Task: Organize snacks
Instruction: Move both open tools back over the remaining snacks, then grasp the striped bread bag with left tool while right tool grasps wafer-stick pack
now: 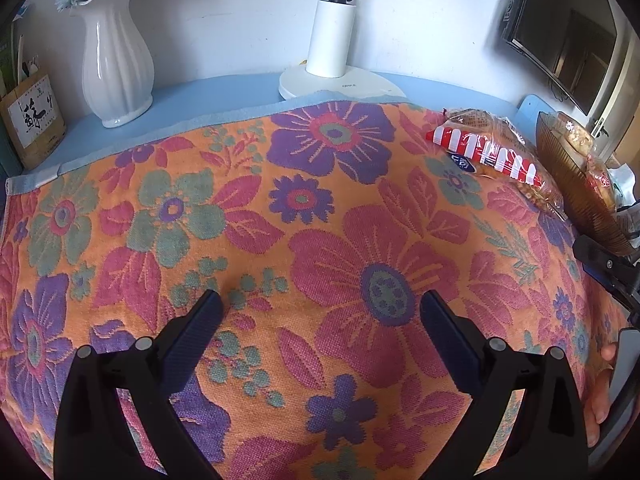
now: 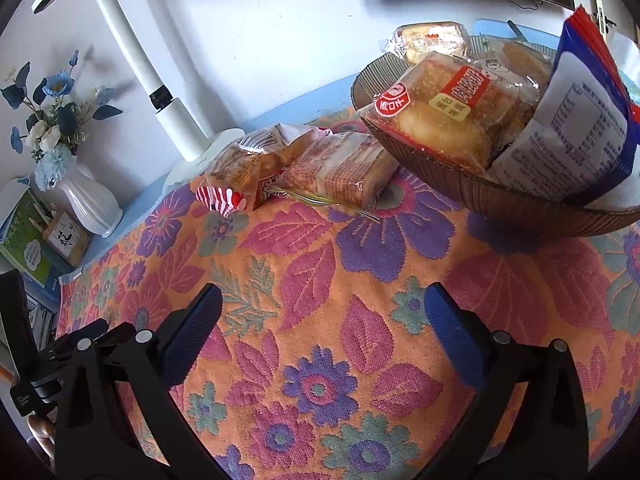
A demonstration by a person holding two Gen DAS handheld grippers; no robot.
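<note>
A brown ribbed bowl (image 2: 520, 200) sits at the right on the floral cloth, holding several wrapped snacks, among them a red-labelled bread pack (image 2: 444, 116) and a blue-and-white bag (image 2: 580, 120). Beside it on the cloth lie a red-and-white striped snack pack (image 2: 244, 176) and a clear-wrapped cake pack (image 2: 344, 172). My right gripper (image 2: 322, 300) is open and empty, low over the cloth in front of them. My left gripper (image 1: 320, 308) is open and empty over the middle of the cloth. The striped pack (image 1: 492, 152) and bowl (image 1: 572, 184) show at its far right.
A white vase (image 1: 116, 68) with blue flowers stands at the back left, with a lamp base (image 1: 336, 84) behind the cloth. A small box (image 1: 34, 120) and books (image 2: 24, 240) sit at the left edge. The wall is close behind. A monitor (image 1: 568, 36) hangs upper right.
</note>
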